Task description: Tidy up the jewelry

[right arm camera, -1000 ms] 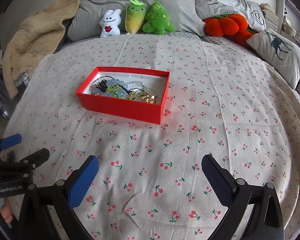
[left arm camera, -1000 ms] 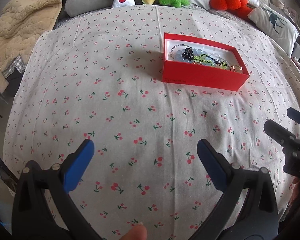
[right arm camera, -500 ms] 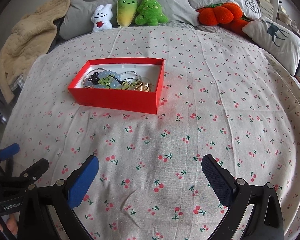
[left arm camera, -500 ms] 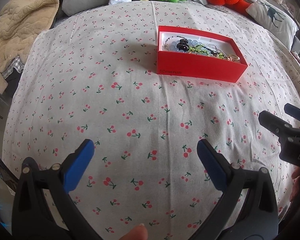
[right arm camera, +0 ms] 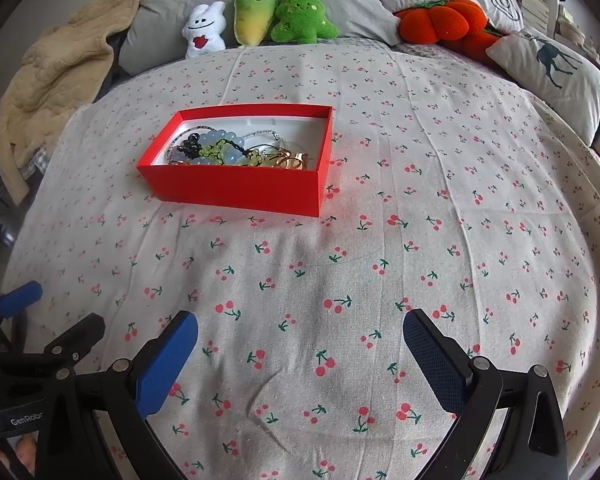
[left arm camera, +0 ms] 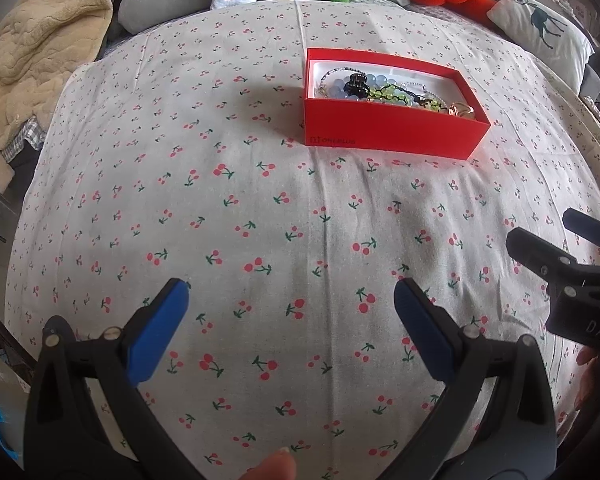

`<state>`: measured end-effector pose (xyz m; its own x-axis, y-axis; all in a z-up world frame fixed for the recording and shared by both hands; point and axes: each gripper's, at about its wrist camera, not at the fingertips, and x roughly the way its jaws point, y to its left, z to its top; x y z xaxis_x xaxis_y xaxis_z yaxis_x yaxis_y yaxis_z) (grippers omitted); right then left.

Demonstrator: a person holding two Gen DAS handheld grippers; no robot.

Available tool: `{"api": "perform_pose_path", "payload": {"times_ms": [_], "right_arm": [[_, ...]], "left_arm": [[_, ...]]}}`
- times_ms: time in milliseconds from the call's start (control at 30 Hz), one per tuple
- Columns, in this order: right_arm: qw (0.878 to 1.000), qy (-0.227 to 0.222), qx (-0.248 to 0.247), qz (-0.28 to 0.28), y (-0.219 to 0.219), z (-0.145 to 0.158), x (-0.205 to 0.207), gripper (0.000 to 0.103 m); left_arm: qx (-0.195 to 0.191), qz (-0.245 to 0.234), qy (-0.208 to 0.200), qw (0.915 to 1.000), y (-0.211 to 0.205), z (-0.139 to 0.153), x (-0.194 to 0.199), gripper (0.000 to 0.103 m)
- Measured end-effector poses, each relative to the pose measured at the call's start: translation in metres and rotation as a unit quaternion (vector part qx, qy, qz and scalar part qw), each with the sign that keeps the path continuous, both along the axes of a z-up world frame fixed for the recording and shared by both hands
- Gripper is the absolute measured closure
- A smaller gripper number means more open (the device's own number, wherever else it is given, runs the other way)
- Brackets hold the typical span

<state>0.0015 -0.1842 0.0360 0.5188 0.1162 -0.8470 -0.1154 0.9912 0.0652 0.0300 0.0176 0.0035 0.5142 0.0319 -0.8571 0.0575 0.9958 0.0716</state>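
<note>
Toward the upper middle of both views, the red box [right arm camera: 236, 160] holding the jewelry [right arm camera: 236, 152] is seen nearer than before; left gripper [left arm camera: 290, 312] and right gripper [right arm camera: 300, 344] are spread, empty.

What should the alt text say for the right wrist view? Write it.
An open red box of tangled jewelry sits on a cherry-print bedspread, ahead of the right gripper, whose blue-padded jaws are spread wide and empty. Plush toys and pillows line the far edge; the left gripper shows at lower left.
</note>
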Motion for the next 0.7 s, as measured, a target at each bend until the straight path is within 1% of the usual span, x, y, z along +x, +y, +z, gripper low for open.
{"api": "perform_pose_path", "payload": {"times_ms": [200,700], "right_arm": [[1.000,0.006,0.006,-0.005,-0.0016,-0.0018,0.0007,0.000],[1.000,0.005,0.005,-0.007,-0.0003,-0.0013,0.0001,0.000]], "left_arm": [[-0.001,0.004,-0.001,1.0000,0.0019,0.0001,-0.0001,0.001],[0.001,0.002,-0.003,1.0000,0.0006,-0.0001,-0.0004,0.001]]}}
